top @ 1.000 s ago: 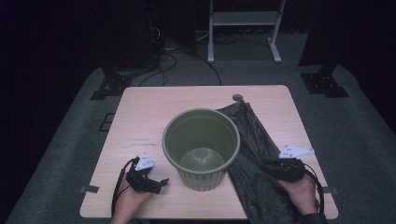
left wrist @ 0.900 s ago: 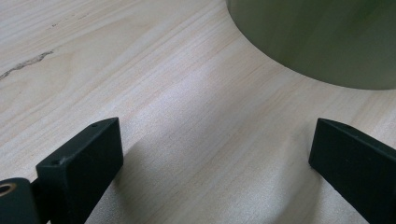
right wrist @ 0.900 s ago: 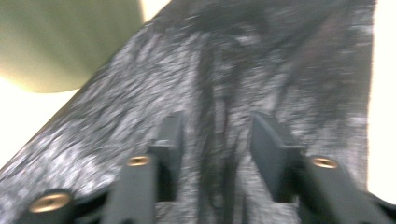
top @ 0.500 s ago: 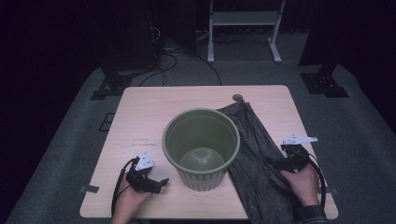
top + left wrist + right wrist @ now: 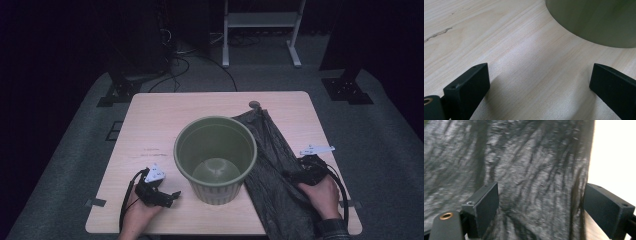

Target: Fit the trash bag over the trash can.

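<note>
A green plastic bin (image 5: 215,192) stands upright and empty in the middle of the wooden table (image 5: 165,115). A dark grey crinkled sheet (image 5: 272,150) lies flat to its right, running from the far side to the front edge. My right gripper (image 5: 289,176) rests over the sheet's right part. Its jaws have just been opening and stand open, with the sheet (image 5: 536,170) spread beneath and between them, unpressed (image 5: 541,195). My left gripper (image 5: 172,196) lies low on bare wood at the front left, open (image 5: 539,75), facing the bin's wall (image 5: 596,20).
A small round disc (image 5: 254,105) sits at the table's far edge by the sheet's tip. On the floor behind are a white stand (image 5: 260,20) and cables (image 5: 180,55). A strip of tape (image 5: 95,203) marks the front left corner.
The right hand has shifted slightly toward the sheet's right edge and its jaws have opened. The left hand and the bin have kept still.
</note>
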`<control>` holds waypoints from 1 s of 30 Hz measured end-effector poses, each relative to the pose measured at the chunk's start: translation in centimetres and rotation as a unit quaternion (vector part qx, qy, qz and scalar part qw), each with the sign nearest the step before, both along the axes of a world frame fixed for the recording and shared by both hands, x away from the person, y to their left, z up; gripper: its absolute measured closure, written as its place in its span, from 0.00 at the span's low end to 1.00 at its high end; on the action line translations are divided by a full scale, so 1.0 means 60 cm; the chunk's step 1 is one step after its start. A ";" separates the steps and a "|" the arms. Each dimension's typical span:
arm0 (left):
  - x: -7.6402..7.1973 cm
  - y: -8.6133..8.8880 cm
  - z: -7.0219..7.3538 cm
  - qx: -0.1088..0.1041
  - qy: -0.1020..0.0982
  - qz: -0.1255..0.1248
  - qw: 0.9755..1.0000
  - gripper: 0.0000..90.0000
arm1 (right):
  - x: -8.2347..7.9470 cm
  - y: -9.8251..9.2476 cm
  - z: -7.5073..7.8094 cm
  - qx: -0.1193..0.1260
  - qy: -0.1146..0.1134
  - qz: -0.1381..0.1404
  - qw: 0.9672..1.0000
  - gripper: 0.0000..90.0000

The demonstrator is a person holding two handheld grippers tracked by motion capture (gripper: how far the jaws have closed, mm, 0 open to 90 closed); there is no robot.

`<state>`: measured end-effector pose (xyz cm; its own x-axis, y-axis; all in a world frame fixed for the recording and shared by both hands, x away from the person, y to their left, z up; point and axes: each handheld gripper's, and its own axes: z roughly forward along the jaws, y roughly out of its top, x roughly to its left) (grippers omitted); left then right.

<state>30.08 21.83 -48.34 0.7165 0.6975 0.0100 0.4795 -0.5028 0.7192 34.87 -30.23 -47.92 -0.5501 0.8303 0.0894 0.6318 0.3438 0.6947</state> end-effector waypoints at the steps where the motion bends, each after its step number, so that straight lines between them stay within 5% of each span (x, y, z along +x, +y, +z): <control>1: 0.000 0.000 0.000 0.000 0.000 0.000 1.000 0.02 | 0.000 0.003 0.000 0.002 0.001 0.004 1.000 0.14; 9: 0.000 0.000 0.000 0.000 0.000 0.000 1.000 0.02 | 0.005 0.037 0.001 0.031 0.006 0.042 0.999 0.14; 30: 0.000 0.000 0.000 0.000 0.000 -0.001 1.000 0.02 | 0.021 0.133 0.001 0.030 0.014 0.101 0.994 0.14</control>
<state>30.09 21.83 -48.35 0.7173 0.6967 0.0100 0.4789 -0.5033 0.7193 36.12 -22.22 -47.84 -0.7014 0.6961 0.1530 0.5741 0.4246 0.7000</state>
